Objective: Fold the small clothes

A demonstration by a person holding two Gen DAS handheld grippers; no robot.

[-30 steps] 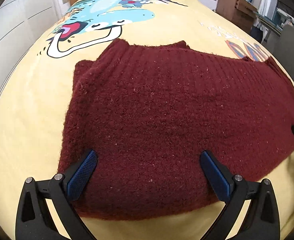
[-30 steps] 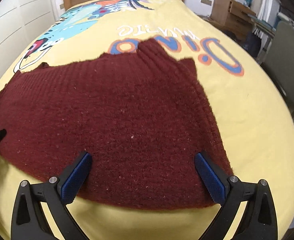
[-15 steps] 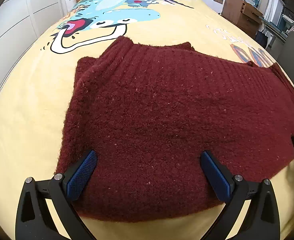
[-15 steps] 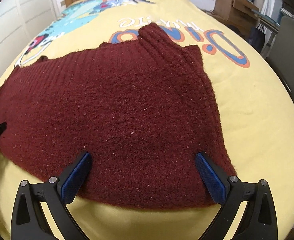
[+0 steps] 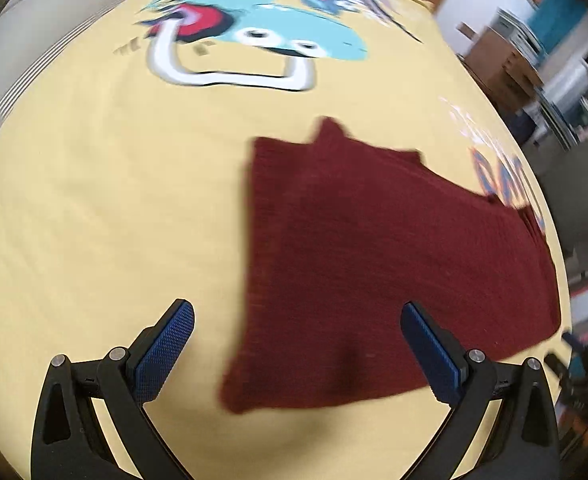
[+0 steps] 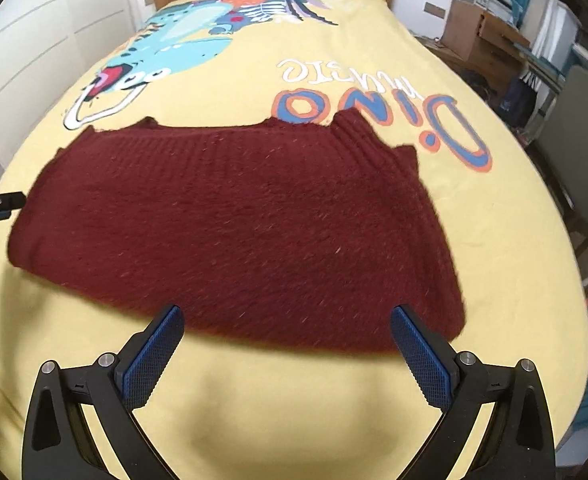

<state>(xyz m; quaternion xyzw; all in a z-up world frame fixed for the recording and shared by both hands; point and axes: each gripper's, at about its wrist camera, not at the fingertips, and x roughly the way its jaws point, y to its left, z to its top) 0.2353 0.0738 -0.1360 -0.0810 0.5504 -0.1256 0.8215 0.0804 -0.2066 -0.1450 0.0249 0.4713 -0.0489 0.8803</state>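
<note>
Right wrist view shows the dark red sweater (image 6: 238,232) lying flat across the yellow bed cover (image 6: 493,248), my right tongs (image 6: 286,354) spread wide and empty just short of its near hem. Left wrist view is blurred; my left tongs (image 5: 295,354) are released too, straddling the sweater's left edge. It's a thick, fuzzy knit: soft, floppy, fairly light, grippy. I'd pinch the near corners at the hem, catching every layer.
</note>
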